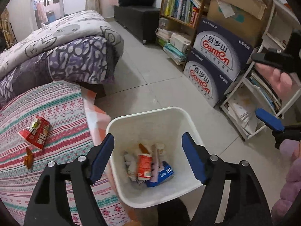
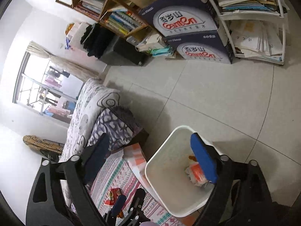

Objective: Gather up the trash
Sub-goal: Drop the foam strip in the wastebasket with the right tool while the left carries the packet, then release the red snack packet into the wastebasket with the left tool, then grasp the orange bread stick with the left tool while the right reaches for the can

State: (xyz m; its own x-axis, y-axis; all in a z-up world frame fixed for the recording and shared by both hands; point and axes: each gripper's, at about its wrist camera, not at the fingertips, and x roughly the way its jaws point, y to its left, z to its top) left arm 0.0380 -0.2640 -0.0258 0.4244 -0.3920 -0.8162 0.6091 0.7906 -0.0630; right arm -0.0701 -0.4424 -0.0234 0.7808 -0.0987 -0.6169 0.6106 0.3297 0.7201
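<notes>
A white trash bin stands on the floor beside the bed and holds several wrappers and tissues. A red crumpled carton and a small orange wrapper lie on the striped bedspread. My left gripper is open and empty, right above the bin. My right gripper is open and empty, above the bin's near edge; it also shows at the right of the left wrist view. The red carton shows low in the right wrist view, next to the left gripper's fingers.
A folded quilt lies on the bed. Blue Ganten boxes, a bookshelf and a white rack of papers line the far side of the tiled floor. A black bench stands at the back.
</notes>
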